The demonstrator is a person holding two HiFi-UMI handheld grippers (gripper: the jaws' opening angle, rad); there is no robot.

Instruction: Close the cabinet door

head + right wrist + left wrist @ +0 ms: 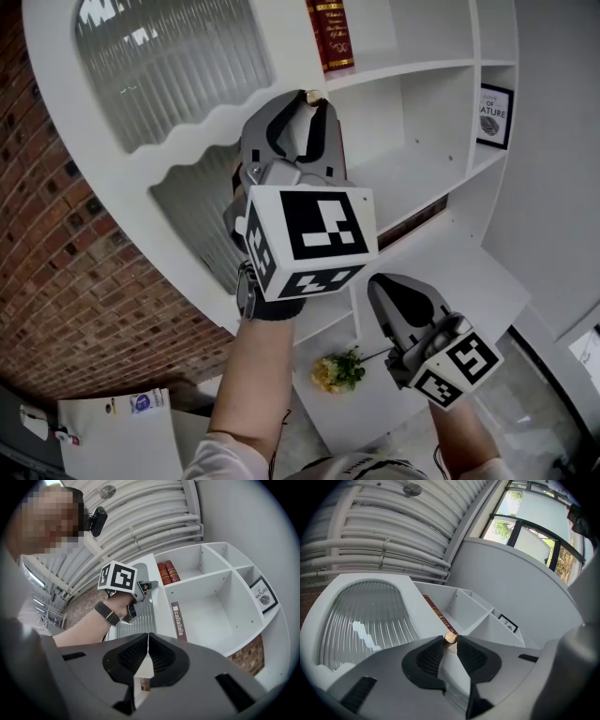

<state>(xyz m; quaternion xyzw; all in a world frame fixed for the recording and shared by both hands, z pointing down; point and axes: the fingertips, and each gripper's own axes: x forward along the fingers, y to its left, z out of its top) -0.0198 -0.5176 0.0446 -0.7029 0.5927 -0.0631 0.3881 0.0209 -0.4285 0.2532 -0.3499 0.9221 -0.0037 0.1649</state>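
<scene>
The white cabinet door point(178, 141) with ribbed glass panes stands swung out from the white shelf unit point(412, 70). A small gold knob point(312, 97) sits at the door's free edge. My left gripper point(310, 99) is shut on that knob; in the left gripper view both pads touch the knob point(450, 638) at the tips of the left gripper point(450, 639). The right gripper view shows the left gripper point(150, 586) at the door's edge. My right gripper point(379, 281) hangs lower, in front of the shelves, jaws shut with nothing between them, as the right gripper point(147, 635) shows in its own view.
Two red books point(330, 36) stand on the upper shelf and a framed print point(494, 114) in a right-hand compartment. A brown book point(177, 620) stands in the shelf below. Yellow flowers point(339, 370) lie low down. A brick wall point(56, 281) is at the left.
</scene>
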